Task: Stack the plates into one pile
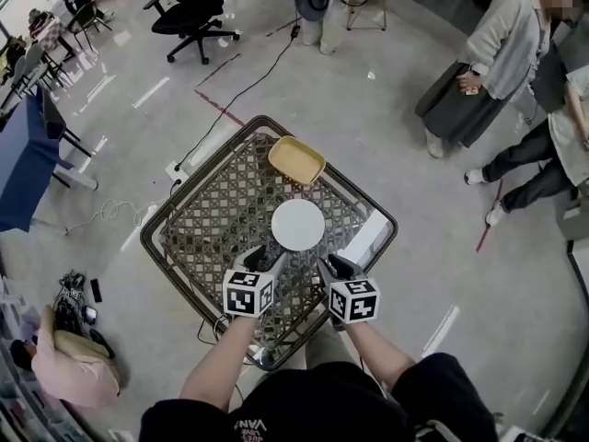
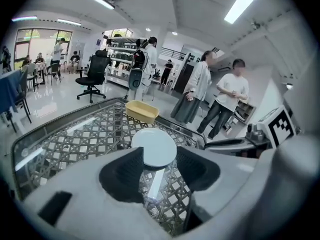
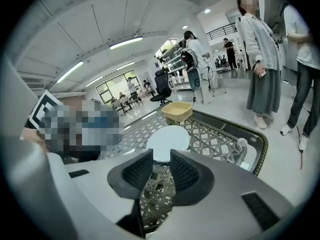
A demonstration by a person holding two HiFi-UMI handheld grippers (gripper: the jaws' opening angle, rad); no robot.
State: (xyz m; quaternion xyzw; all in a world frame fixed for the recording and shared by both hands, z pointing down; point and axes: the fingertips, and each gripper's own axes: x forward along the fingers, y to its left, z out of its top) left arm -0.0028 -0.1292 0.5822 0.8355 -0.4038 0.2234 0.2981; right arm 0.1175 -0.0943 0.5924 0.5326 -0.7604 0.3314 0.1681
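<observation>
A round white plate (image 1: pixel 297 225) lies flat near the middle of the woven lattice table (image 1: pixel 217 212). Beyond it, at the far corner, sits a yellow rectangular dish (image 1: pixel 295 159). Both grippers hover side by side just on the near side of the plate, above the table. My left gripper (image 1: pixel 261 259) is open, with the plate (image 2: pixel 154 146) showing beyond its jaws and nothing between them. My right gripper (image 1: pixel 334 267) has a narrower gap, also with nothing in it; the plate (image 3: pixel 168 143) and the dish (image 3: pixel 177 111) lie ahead of it.
A white box (image 1: pixel 366 238) rests along the table's right edge. Two people (image 1: pixel 512 42) stand at the right. An office chair (image 1: pixel 191 15) is at the back left, a cable (image 1: pixel 241 90) runs over the floor, and a person (image 1: pixel 74 365) crouches at the lower left.
</observation>
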